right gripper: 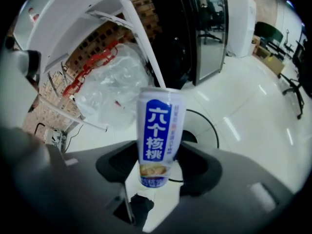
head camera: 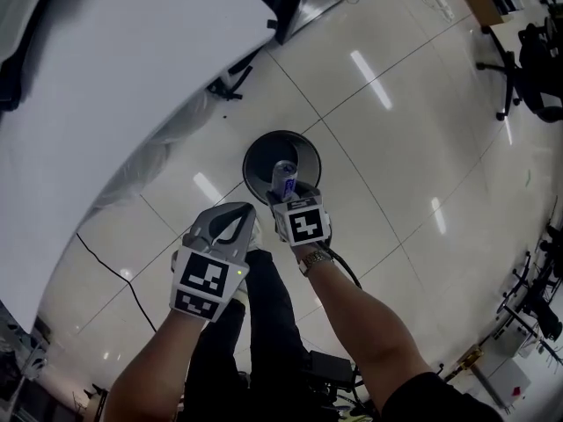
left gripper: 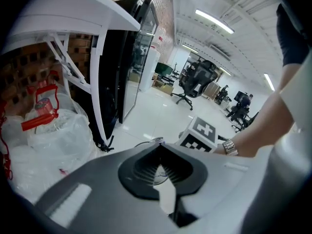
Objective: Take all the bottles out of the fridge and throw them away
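Nearest the lens, two bare forearms, each with a hand-held gripper. Clamped between the grey jaws of the right gripper: a slim drink can, gripped low on its body, top end away from the hand. White cylinder, smooth and glossy, with a tall blue panel of white Chinese characters and a pale picture near the base. In the head view, held over the mouth of a round, dark bin at the centre of the picture, at 12 o'clock from the gripper's black-and-white marker cube. Metal wristwatch at 6 o'clock from that cube.

Left gripper at 9 o'clock from the right one and just beside it, jaws tip to tip with nothing between, only a small gap further back between the ribbed black pads.

Underfoot, a glossy pale tile floor with thin dark joints and streaks of reflected ceiling light. At 10 o'clock, a broad white tabletop on white angled legs; under it, crumpled clear plastic bags with red handles. Beyond the bin in the gripper views, a tall black-framed fridge with a glass door. Black cable across the tiles at 8 o'clock; black office chairs well apart at 2 o'clock.
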Demonstrator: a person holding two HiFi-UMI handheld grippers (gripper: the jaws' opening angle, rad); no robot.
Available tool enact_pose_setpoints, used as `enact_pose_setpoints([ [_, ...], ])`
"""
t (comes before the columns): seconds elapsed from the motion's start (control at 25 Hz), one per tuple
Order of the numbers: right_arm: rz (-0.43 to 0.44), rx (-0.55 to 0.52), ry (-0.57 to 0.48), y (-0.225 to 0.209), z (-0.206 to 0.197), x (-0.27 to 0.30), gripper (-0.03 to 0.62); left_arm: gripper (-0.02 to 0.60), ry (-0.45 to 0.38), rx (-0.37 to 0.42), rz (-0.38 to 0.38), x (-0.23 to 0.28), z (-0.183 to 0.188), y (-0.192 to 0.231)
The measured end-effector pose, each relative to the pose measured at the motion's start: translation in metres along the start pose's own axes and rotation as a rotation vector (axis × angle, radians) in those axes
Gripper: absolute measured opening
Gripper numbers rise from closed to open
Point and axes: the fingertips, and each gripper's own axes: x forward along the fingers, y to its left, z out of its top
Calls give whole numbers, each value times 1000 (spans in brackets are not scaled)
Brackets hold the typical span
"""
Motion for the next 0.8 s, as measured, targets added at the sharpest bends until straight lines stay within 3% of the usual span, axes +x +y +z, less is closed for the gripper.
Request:
enact_pose_setpoints([
  [0.48, -41, 88, 91, -23, -30, 59, 261, 3, 40, -2, 3, 36, -22, 18],
  [0.8, -16, 91, 62, -18, -29, 61, 219, 5, 41, -8, 24, 27, -25, 23],
])
